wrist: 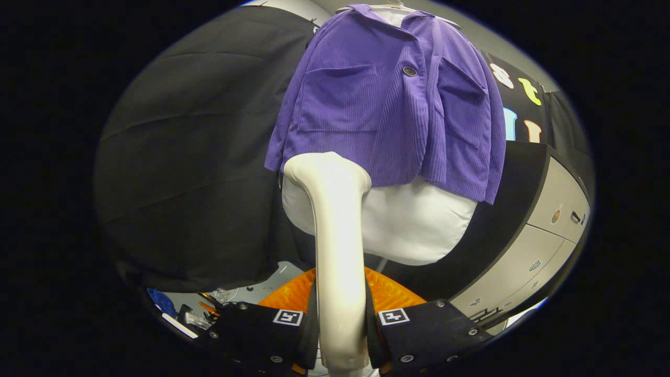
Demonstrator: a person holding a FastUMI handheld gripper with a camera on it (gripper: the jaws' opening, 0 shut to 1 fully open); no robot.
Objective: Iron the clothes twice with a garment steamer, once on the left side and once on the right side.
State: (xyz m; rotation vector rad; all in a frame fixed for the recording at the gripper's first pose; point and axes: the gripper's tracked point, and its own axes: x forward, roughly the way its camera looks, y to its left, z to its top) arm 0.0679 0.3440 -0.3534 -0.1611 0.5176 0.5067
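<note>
Gripper [340,324]: lower centre of the frame, its two black fingers [261,327] clamped on the handle of the garment steamer, one on each side.
Garment steamer [337,235]: cream-white, rising from between the fingers up the middle of the frame; its head bends toward the upper left, at the lower left hem of the jacket.
Jacket [387,104]: purple ribbed jacket with a dark button and chest pockets, upper centre of the frame, draped over a white dress form.
Dress form [419,225]: white torso showing below the jacket's hem, centre right.
Orange base [390,293]: textured, just behind the fingers, lower centre.
Cabinet [544,230]: grey fronts under a black top, right side of the frame.
</note>
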